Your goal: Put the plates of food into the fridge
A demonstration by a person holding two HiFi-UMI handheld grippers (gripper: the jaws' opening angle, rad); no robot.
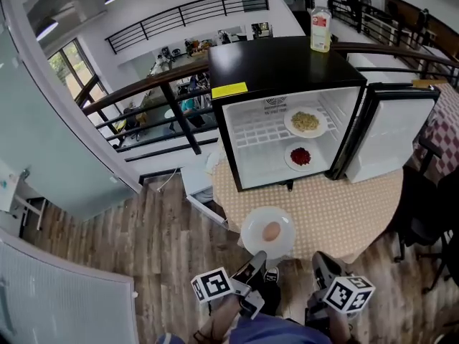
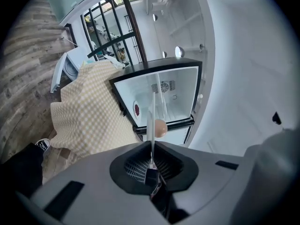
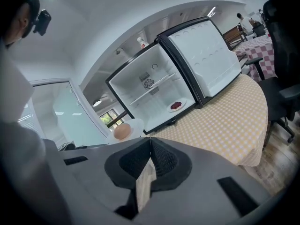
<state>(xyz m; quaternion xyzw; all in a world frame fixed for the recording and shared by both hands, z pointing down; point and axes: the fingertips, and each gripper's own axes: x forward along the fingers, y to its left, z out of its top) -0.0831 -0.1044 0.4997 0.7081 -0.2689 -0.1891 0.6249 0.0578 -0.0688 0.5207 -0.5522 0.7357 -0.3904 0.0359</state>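
A white plate (image 1: 267,233) carrying a brown egg (image 1: 271,231) hovers over the front edge of the round table. My left gripper (image 1: 258,259) is shut on its near rim. In the left gripper view the plate (image 2: 151,121) shows edge-on between the closed jaws, with the egg (image 2: 160,128) beside it. The black mini fridge (image 1: 280,67) stands open. A plate of noodles (image 1: 305,122) sits on its shelf and a plate of red food (image 1: 300,157) on its floor. My right gripper (image 1: 323,261) is shut, apart from the plate, at the table's edge; the egg (image 3: 122,131) lies to its left.
The fridge door (image 1: 391,131) swings out to the right over the yellow checked tablecloth (image 1: 337,206). A bottle (image 1: 320,26) stands on the fridge top. A dark railing (image 1: 143,88) runs behind the table, and a black chair (image 1: 434,228) stands at the right.
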